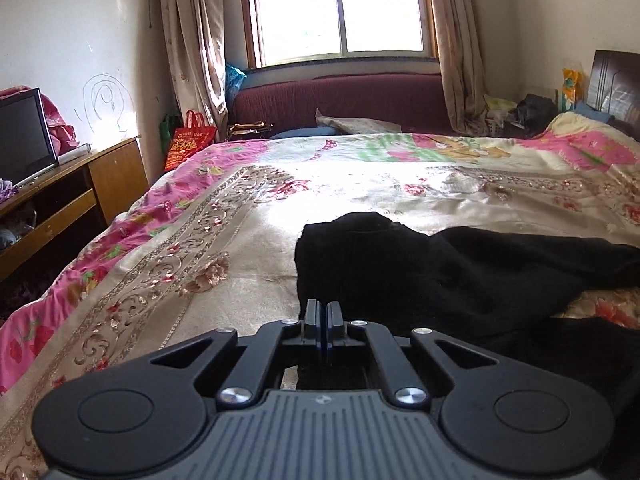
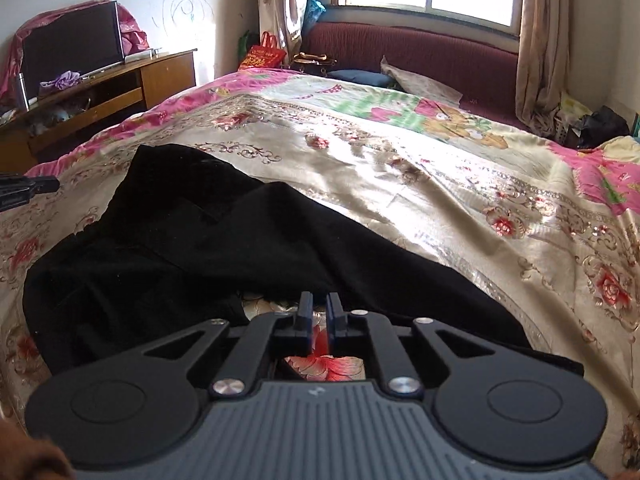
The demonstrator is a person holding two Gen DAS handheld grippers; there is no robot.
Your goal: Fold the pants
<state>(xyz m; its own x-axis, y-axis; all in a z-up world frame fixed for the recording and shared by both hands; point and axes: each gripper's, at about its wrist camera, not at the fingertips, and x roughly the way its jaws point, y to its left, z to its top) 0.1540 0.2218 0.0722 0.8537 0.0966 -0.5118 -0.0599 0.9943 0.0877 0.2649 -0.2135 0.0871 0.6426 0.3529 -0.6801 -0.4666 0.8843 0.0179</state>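
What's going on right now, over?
Left gripper shut, empty, at the black pants. Right gripper slightly open, empty. Pants crumpled on the floral bedspread, unfolded. Nothing blocking.

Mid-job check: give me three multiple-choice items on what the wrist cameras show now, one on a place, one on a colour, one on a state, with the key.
1. Where do the pants lie?
A. on the bedspread
B. on the wooden cabinet
C. on the red sofa

2. What colour are the pants?
A. pink
B. black
C. beige

3. How do the left gripper fingers stand?
A. wide apart
B. closed together
C. out of view

Key:
1 A: dark cloth spreads over the floral cover in both views.
2 B: it is black throughout.
3 B: no visible gap between them in the left wrist view; the right gripper shows a narrow gap with nothing in it.
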